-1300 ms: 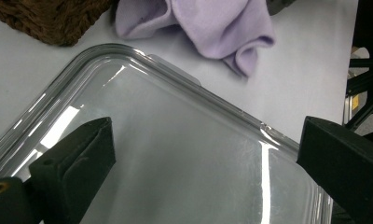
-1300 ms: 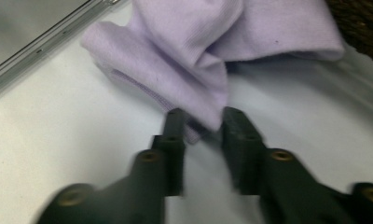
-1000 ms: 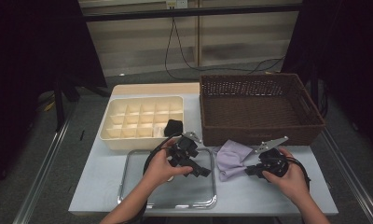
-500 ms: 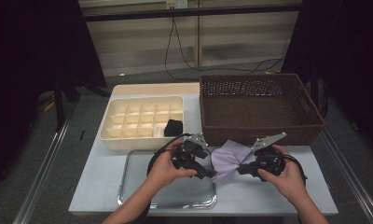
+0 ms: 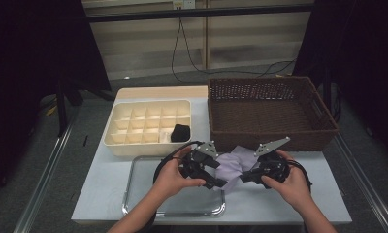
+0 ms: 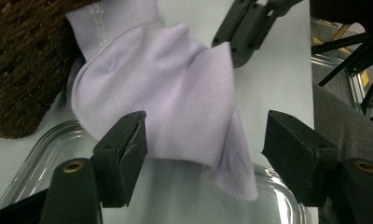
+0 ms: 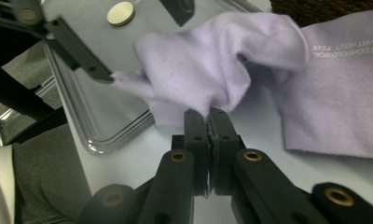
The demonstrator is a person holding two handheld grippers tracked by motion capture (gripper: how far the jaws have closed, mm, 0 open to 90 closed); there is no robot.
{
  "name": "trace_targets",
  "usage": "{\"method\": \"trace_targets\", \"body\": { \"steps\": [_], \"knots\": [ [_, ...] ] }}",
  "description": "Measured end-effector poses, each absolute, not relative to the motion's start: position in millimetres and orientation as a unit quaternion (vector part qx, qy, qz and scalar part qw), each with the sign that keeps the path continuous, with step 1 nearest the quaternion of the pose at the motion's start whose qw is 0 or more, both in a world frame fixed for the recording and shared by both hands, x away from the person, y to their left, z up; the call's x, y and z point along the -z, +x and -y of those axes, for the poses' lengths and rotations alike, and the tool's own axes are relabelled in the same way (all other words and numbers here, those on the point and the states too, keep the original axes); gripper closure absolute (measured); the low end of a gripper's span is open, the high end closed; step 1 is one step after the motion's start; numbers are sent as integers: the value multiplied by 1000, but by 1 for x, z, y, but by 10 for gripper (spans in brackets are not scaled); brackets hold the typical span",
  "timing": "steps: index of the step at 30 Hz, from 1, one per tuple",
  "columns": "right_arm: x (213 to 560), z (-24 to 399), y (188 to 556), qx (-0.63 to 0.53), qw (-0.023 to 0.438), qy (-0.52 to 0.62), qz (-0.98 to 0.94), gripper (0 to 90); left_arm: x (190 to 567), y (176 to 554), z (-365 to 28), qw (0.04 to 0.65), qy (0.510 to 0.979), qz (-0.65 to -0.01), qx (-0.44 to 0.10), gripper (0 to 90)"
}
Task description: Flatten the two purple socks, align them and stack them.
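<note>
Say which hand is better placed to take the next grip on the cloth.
Left. The right gripper is already shut on the cloth; the left gripper straddles a free fold, its fingers just closing but not yet pressing, so it likely grips next.

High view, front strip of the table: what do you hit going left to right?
Metal tray → left gripper → lilac cloth → right gripper. Behind them, also left to right: cream compartment box → brown wicker basket.
</note>
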State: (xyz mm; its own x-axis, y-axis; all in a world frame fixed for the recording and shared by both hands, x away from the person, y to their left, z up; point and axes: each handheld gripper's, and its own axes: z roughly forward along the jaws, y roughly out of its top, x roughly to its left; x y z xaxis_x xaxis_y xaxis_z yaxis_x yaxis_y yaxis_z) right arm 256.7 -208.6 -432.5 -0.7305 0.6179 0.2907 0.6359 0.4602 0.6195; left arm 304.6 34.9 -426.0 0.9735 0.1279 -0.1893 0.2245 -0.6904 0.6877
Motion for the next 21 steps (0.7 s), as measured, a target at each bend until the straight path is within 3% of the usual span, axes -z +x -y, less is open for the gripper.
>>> {"method": "trace_targets", "body": {
  "steps": [9,17,21],
  "knots": [
    [432,201,257,375,22,-355,856,885,433,301,-29,361,927,-76,69,442],
    [432,192,257,381,26,-352,854,885,439,299,-26,362,925,-81,78,390],
    [430,189,257,390,26,-350,851,884,443,298,-23,346,931,-87,71,457]
  ]
}}
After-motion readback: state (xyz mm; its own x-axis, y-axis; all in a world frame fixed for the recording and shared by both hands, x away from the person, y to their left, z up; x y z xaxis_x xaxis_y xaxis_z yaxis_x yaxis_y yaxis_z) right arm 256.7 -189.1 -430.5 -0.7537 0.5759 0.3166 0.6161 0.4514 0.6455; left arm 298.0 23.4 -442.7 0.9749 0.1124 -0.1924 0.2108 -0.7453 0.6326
